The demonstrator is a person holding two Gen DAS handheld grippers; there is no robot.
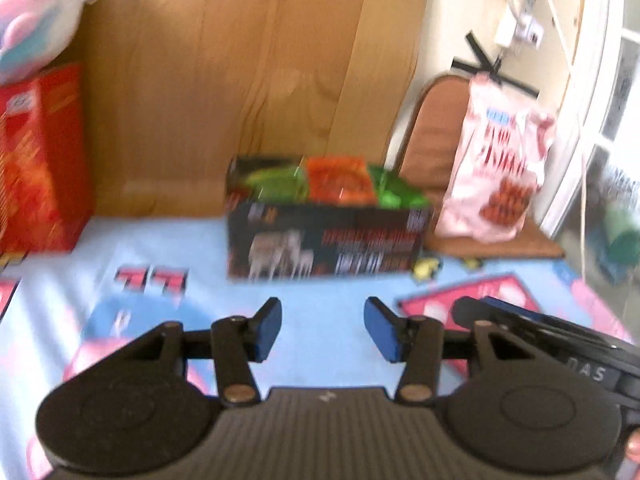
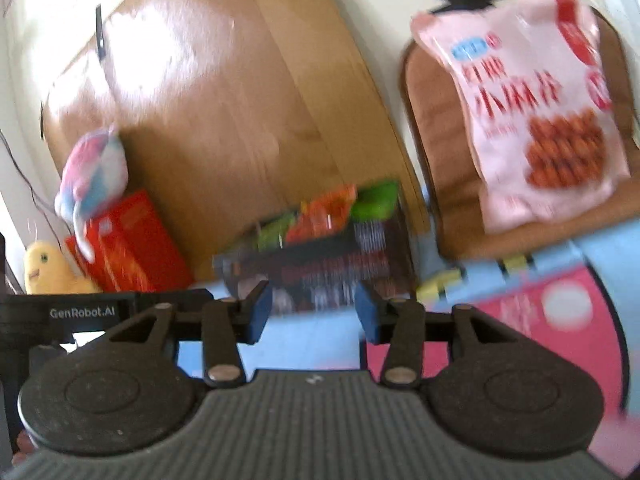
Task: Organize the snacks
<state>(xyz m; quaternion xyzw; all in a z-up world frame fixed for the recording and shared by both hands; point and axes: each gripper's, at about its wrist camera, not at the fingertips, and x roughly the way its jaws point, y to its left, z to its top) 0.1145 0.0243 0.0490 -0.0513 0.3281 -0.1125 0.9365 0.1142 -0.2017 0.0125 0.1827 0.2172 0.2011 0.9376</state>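
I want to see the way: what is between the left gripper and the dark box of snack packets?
Only bare blue tablecloth lies between the left gripper and the dark box; the left wrist view shows it.

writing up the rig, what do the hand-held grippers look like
Both match: the left hand-held gripper and right hand-held gripper have black linkage arms, round black discs, a ribbed grey base and blue pads. White lettering marks each body where the other view catches it.

Black box with green and orange packets, pink bag, red carton
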